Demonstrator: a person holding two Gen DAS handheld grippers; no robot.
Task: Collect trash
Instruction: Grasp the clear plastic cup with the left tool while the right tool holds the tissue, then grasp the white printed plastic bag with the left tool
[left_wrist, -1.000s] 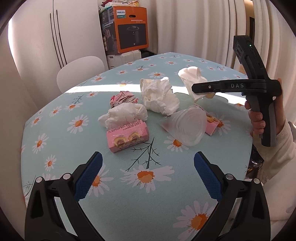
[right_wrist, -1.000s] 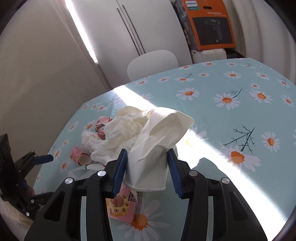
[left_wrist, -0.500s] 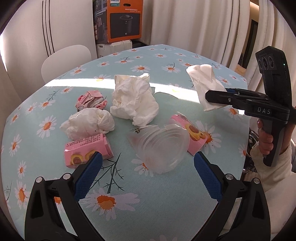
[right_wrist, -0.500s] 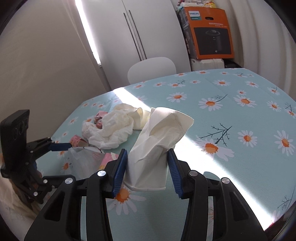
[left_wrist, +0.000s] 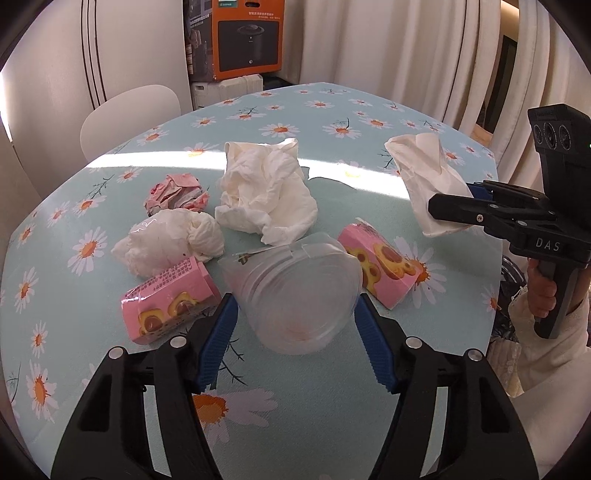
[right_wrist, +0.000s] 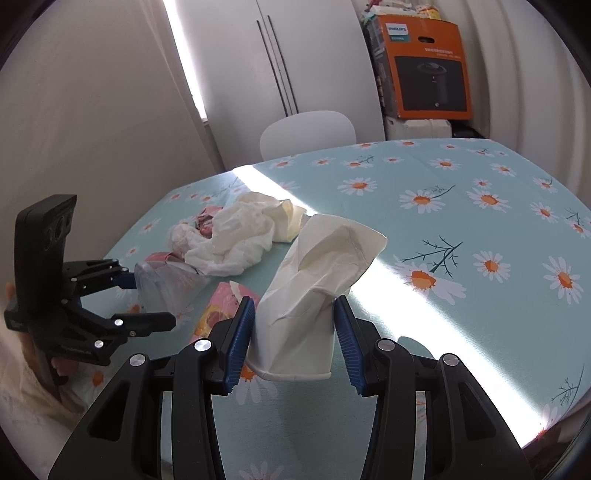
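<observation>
A crushed clear plastic cup (left_wrist: 295, 295) lies on the daisy tablecloth (left_wrist: 332, 424), between the blue pads of my left gripper (left_wrist: 295, 332), which has closed in around it; the pads are at its sides. My right gripper (right_wrist: 293, 332) is shut on a crumpled white paper cup (right_wrist: 314, 295) and holds it above the table's right side; that cup also shows in the left wrist view (left_wrist: 424, 184). Two pink snack boxes (left_wrist: 166, 302) (left_wrist: 380, 266), white tissue wads (left_wrist: 269, 195) (left_wrist: 166, 243) and a pink crumpled wrapper (left_wrist: 173, 192) lie around the clear cup.
A white chair (left_wrist: 129, 114) stands behind the table, with an orange appliance box (left_wrist: 247, 37) on a white box at the back and curtains to the right. The table edge runs close to the right gripper's hand (left_wrist: 543, 295).
My left gripper has moved forward over the table to the clear cup and narrowed its jaws around it. My right gripper has drawn back to the right with the paper cup still held.
</observation>
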